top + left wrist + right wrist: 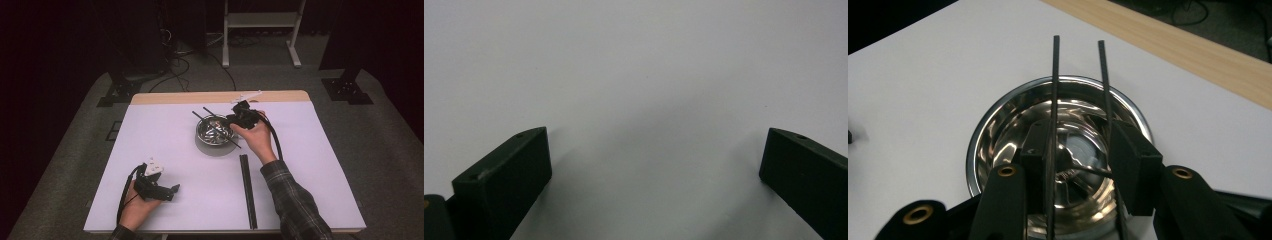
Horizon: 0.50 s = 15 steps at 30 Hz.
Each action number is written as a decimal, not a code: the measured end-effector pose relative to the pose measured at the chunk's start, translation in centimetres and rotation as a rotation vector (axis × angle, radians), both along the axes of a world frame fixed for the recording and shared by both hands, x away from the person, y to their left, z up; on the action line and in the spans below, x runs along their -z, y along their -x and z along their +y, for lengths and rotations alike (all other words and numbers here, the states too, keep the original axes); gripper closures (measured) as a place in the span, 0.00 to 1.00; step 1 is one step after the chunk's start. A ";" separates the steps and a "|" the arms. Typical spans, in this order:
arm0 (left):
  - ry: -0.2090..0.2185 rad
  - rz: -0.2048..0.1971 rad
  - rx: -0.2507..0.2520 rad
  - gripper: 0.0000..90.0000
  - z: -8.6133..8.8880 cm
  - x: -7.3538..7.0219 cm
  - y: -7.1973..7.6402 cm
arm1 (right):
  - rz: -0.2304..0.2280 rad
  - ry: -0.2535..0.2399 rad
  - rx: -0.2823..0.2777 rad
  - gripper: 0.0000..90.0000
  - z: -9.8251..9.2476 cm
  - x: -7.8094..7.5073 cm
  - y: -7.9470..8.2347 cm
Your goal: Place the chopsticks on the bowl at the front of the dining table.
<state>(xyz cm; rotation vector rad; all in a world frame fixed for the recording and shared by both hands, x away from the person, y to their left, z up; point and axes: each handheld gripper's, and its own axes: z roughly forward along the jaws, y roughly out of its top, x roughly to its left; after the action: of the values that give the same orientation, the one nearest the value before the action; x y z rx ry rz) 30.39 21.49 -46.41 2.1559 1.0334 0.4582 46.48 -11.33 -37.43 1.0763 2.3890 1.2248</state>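
Two black chopsticks (pixel 1055 90) lie side by side across the rim of the steel bowl (pixel 998 115). Over the bowl the right gripper (pixel 1080 160) has its jaws partly spread, astride them without pinching. Well short of the bowl, the left gripper (pixel 654 170) stands wide open over bare table (pixel 634 60).

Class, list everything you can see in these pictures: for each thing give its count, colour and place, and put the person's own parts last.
Metal bowl: one, shiny silver, middle of the table, toward the far edge.
Chopsticks: two, black, laid side by side across the bowl's rim.
Black strip: one, long, lying on the table nearer than the bowl.
Table: one, white top with a wooden far edge.
Stand: one, white, on the floor beyond the table.
Left gripper: black, jaws wide apart above bare table.
Right gripper: black, jaws apart over the bowl, astride the chopsticks.
Sleeve: plaid, on the right arm.
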 end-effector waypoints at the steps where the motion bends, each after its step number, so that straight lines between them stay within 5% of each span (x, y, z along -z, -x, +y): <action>1: 0.000 0.000 0.000 0.00 0.0 0.0 0.0 | -0.002 -0.005 0.003 0.69 -0.5 -0.1 0.3; 10: 0.000 -0.002 -0.001 0.00 0.0 0.0 0.0 | -0.020 0.003 0.035 0.95 -4.7 -0.2 1.9; 15: 0.000 -0.003 -0.001 0.00 0.0 0.0 0.0 | -0.006 0.010 0.050 1.00 -5.9 0.2 2.1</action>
<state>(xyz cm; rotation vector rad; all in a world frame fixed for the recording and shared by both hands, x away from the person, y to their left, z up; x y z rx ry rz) 30.39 21.48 -46.43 2.1541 1.0329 0.4612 44.40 -17.27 -37.65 1.1206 2.3474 1.1961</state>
